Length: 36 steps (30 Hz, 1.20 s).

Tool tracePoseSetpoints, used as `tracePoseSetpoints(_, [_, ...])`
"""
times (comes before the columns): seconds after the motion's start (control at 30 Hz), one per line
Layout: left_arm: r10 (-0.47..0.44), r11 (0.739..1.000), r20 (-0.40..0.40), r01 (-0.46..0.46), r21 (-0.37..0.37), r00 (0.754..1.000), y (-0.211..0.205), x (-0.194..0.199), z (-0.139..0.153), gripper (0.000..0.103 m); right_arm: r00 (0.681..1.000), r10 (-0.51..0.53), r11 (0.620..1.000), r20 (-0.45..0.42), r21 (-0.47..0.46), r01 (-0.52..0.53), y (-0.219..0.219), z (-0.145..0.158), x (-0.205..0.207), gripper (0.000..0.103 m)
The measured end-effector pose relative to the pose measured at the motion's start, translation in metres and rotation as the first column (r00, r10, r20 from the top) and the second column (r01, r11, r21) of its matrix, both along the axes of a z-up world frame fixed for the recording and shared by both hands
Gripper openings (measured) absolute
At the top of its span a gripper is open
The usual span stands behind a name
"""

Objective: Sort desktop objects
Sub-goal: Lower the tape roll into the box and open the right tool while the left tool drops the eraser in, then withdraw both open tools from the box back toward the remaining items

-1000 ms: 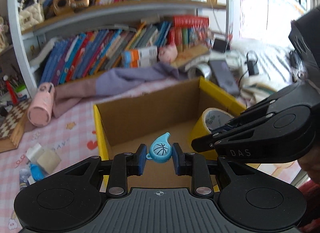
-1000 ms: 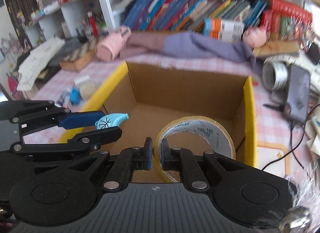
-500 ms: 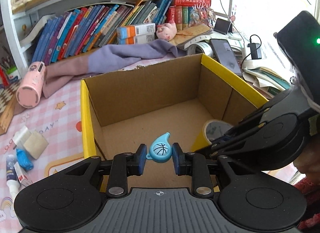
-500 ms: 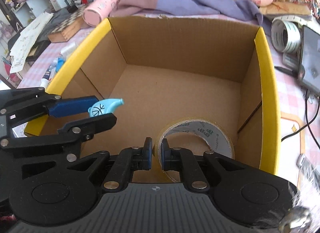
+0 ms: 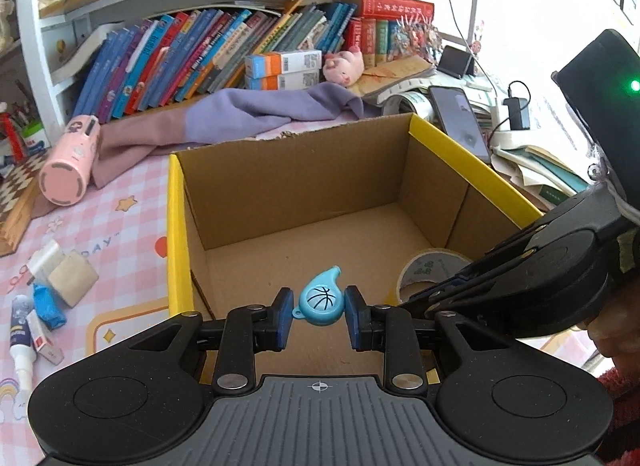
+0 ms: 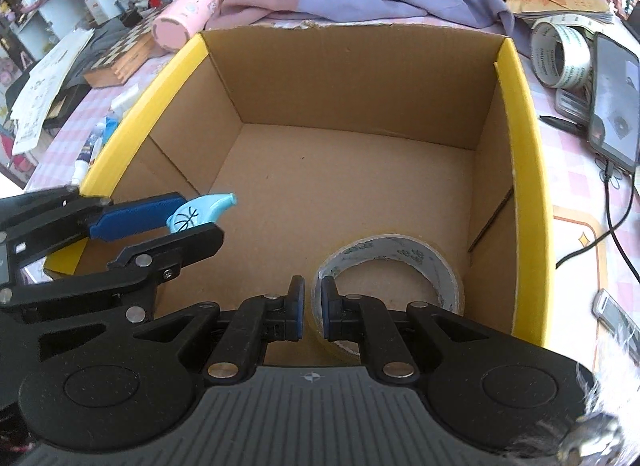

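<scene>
A light blue whistle (image 5: 322, 301) with a basketball print sits between the pads of my left gripper (image 5: 319, 308), which is shut on it above the near left part of an open cardboard box (image 5: 296, 169) with yellow rims. The right wrist view shows the whistle (image 6: 200, 213) over the box floor (image 6: 340, 185). My right gripper (image 6: 312, 310) is shut on the wall of a clear tape roll (image 6: 396, 266), held low inside the box near its front right corner. The tape roll (image 5: 428, 270) also shows beside the right gripper's body.
On the pink checked tablecloth (image 5: 120, 225) left of the box lie a glue tube, an eraser and small wrappers (image 5: 48, 298). A pink tumbler (image 5: 68, 165), a purple cloth (image 5: 240, 117) and a bookshelf stand behind. A phone (image 6: 612, 105), another tape roll (image 6: 560, 49) and cables lie to the right.
Both grippers have tipped downward over the box, so its whole floor now shows. The right gripper has sunk with the tape roll toward the box floor. Both grips are unchanged.
</scene>
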<state>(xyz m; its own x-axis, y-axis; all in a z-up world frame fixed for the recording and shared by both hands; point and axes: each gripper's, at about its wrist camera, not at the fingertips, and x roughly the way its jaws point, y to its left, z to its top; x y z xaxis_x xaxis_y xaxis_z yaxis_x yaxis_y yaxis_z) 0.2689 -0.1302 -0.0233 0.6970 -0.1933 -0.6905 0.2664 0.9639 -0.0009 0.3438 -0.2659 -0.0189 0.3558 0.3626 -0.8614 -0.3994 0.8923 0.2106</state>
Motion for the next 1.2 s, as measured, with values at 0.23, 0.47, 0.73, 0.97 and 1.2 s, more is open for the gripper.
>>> tracePoseSetpoints(0.23, [0.028,0.999,0.101,-0.032,0.042,0.994,-0.003,-0.019,0.013,0.046,0.997,-0.025,0.999,0.077,0.022,0.024,-0.004,0.018,-0.007,0.011])
tracePoseSetpoints(0.47, [0.109,0.993,0.206,-0.115,0.021,0.973,0.007,-0.038,0.027,0.060,0.988,-0.022,0.999,0.154,0.042,0.016,-0.001,0.031,-0.015,0.015])
tracePoseSetpoints(0.73, [0.181,0.983,0.271,-0.185,-0.010,0.945,0.020,-0.059,0.035,0.067,0.981,0.017,0.998,0.191,0.051,-0.027,0.015,0.035,-0.023,0.015])
tracePoseSetpoints(0.97, [0.157,0.987,0.296,-0.156,-0.026,0.942,0.030,-0.075,0.037,0.071,0.975,-0.018,0.999,0.223,0.045,0.009,0.023,0.040,-0.045,0.015])
tracePoseSetpoints(1.2, [0.062,0.998,0.337,-0.058,-0.022,0.939,0.046,-0.095,0.044,0.073,0.949,-0.145,0.989,0.281,0.067,0.132,0.026,0.052,-0.078,0.020])
